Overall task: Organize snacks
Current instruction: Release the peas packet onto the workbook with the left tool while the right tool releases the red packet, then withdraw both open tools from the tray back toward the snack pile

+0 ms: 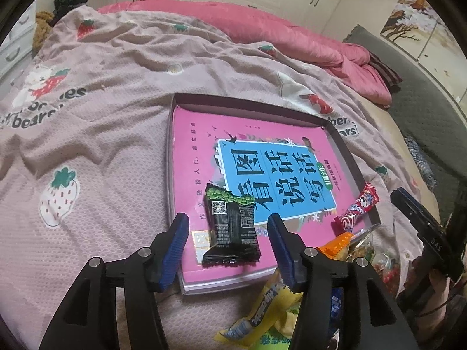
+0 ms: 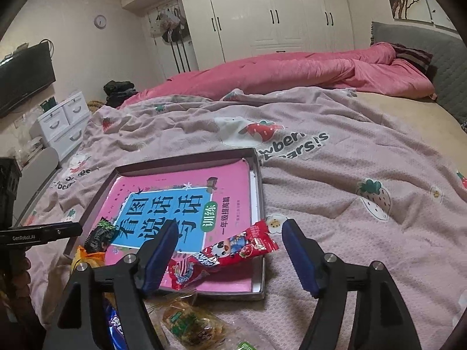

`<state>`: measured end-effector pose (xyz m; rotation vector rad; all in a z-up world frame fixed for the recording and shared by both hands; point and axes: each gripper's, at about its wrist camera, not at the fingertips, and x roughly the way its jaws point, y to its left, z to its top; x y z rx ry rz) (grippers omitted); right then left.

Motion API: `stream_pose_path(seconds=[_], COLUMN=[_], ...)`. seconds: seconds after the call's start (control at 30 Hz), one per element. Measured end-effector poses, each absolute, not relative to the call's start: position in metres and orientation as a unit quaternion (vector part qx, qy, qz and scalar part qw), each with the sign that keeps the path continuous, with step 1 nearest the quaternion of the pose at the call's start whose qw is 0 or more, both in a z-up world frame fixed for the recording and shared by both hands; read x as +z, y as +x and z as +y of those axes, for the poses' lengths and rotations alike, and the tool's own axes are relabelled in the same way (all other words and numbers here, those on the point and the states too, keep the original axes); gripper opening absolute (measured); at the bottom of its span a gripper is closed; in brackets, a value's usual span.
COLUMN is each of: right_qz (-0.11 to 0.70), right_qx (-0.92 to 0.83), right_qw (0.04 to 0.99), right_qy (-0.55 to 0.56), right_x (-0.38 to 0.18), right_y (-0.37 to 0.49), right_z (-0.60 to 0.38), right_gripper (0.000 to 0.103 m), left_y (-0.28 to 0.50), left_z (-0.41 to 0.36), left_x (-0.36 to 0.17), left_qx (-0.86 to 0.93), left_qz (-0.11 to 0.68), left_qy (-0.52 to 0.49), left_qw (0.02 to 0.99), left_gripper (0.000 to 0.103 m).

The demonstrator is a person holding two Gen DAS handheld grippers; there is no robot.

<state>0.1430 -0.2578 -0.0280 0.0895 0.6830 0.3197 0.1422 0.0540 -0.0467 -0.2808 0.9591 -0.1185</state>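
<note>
A shallow box tray [image 1: 344, 145] [image 2: 258, 192] lies on the bed with a pink book [image 1: 198, 151] [image 2: 230, 180] inside. A black and green snack packet [image 1: 230, 227] [image 2: 99, 234] lies on the book's near left corner. My left gripper [image 1: 227, 242] is open, its blue pads either side of that packet, apart from it. A red strawberry candy packet [image 2: 227, 255] [image 1: 357, 208] lies across the tray's near right corner. My right gripper [image 2: 230, 255] is open around the red packet without touching it.
A loose pile of snacks lies before the tray: a yellow packet [image 1: 262, 318], an orange packet [image 1: 335, 243] [image 2: 87, 258], a clear biscuit bag [image 2: 192, 320] and a blue packet [image 2: 115, 326]. The pink strawberry blanket [image 1: 102, 145] covers the bed. A pink duvet [image 2: 292, 73] lies behind.
</note>
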Motion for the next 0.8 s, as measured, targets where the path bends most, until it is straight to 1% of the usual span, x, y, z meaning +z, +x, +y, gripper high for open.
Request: stream_pose_path(seconds=[0.33,0.8], right_qz=[0.332,0.334], right_qx=[0.172,0.173], right_qw=[0.927,0.926], right_qy=[0.019,-0.036], right_x=[-0.023,-0.020], right_y=[0.126,0.097], right_z=[-0.247,-0.235], right_gripper=[0.073,0.074], left_y=[0.129,0.112], left_z=[0.050,0.050], left_x=[-0.035,-0.026], left_qx=[-0.052,-0.052], left_qz=[0.446,0.440], left_qy=[-0.106,-0.097], left_qw=[0.887,0.891], left_gripper=[0.060,0.060])
